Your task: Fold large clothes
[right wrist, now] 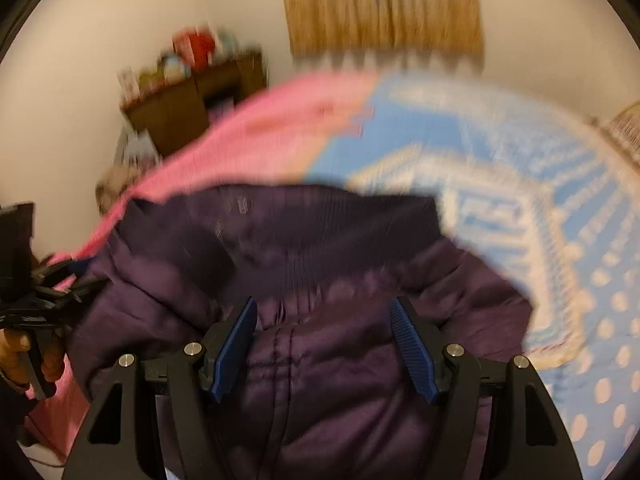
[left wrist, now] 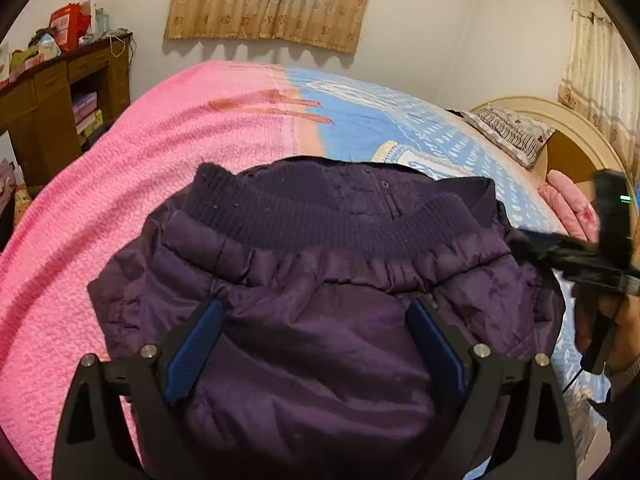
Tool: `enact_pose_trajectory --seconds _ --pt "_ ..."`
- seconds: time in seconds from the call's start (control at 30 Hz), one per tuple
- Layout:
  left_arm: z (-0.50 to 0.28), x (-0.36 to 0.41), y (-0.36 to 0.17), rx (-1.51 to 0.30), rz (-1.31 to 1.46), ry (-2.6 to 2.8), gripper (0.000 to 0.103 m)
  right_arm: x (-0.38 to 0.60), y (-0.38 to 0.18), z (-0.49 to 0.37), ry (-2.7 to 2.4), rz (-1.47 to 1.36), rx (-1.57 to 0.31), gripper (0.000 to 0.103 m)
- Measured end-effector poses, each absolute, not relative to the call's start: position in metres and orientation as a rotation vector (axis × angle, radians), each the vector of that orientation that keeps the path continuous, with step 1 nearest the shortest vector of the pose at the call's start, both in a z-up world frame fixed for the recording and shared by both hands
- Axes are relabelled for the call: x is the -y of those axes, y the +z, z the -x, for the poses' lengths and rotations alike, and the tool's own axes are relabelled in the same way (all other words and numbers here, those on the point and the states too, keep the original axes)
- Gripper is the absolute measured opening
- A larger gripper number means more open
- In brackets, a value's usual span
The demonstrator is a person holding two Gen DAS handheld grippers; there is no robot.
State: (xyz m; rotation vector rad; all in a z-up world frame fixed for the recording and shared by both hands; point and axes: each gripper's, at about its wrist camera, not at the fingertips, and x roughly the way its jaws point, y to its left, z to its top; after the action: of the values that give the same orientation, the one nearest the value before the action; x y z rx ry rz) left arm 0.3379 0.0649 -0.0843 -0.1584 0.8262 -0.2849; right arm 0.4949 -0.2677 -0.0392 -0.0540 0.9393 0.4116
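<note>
On the bed, a dark purple quilted puffer jacket [left wrist: 320, 320] lies in a folded bundle, its ribbed knit band [left wrist: 312, 216] running across the far side of the bundle. It rests on a bedspread [left wrist: 140, 184] that is pink on the left and blue with a pale pattern on the right.

The left gripper [left wrist: 316, 320] hangs over the near part of the jacket with its 2 blue-padded fingers [left wrist: 196, 348] spread wide; fabric shows between them, but the pads do not press on it and nothing is gripped. The right gripper [right wrist: 324, 320] hangs over the right part of the bundle, its jaws parted to a middling width and likewise clear of the cloth. The right wrist view is blurred.

In the left wrist view the right gripper appears at the right edge, held by a hand [left wrist: 600, 328]. Beyond the bed, a brown wooden desk [left wrist: 44, 96] with clutter on top stands at the far left, patterned tan curtains [left wrist: 272, 0] hang on the far wall, and a striped pillow [left wrist: 512, 132] lies at the far right by the headboard.
</note>
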Motion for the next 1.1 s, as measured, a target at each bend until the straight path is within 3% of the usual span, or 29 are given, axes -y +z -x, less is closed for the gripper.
enact_pose_trajectory --seconds 0.1,0.13,0.17,0.2,0.27,0.33,0.53,0.67,0.8,0.93,1.1 --pt "-0.339 -0.064 -0.092 -0.830 0.153 -0.295 0.085 0.250 -0.062 -0.494 0.396 0.199 -0.980 0.063" --pt "-0.339 -0.064 -0.092 -0.824 0.151 -0.302 0.080 0.247 -0.060 -0.490 0.387 0.225 -0.961 0.052" --pt "-0.337 -0.065 -0.090 -0.815 0.155 -0.315 0.068 0.247 -0.057 -0.487 0.391 0.244 -0.950 0.038" --pt "-0.335 -0.065 -0.088 -0.807 0.157 -0.324 0.049 0.246 -0.052 -0.483 0.394 0.246 -0.927 0.026" --pt "-0.330 -0.063 -0.076 -0.767 0.135 -0.338 0.023 0.245 -0.035 -0.471 0.385 0.269 -0.844 0.014" --pt "-0.327 -0.062 -0.061 -0.712 0.114 -0.312 0.017 0.251 -0.016 -0.464 0.382 0.228 -0.781 0.011" --pt "-0.327 -0.085 -0.030 -0.568 0.230 -0.268 0.015 0.265 0.011 -0.461 0.318 0.129 -0.653 0.011" --pt "-0.364 -0.073 -0.052 -0.641 0.131 -0.195 0.015 0.257 -0.011 -0.487 0.257 0.115 -0.697 0.011" --pt "-0.393 -0.069 -0.091 -0.726 0.084 -0.128 0.022 0.256 -0.047 -0.511 0.229 0.103 -0.752 0.012" --pt "-0.403 -0.063 -0.108 -0.742 0.023 -0.114 0.035 0.275 -0.072 -0.535 0.268 -0.004 -0.830 0.024" --pt "-0.404 -0.069 -0.117 -0.762 0.070 -0.125 0.039 0.274 -0.080 -0.539 0.284 -0.008 -0.859 0.027"
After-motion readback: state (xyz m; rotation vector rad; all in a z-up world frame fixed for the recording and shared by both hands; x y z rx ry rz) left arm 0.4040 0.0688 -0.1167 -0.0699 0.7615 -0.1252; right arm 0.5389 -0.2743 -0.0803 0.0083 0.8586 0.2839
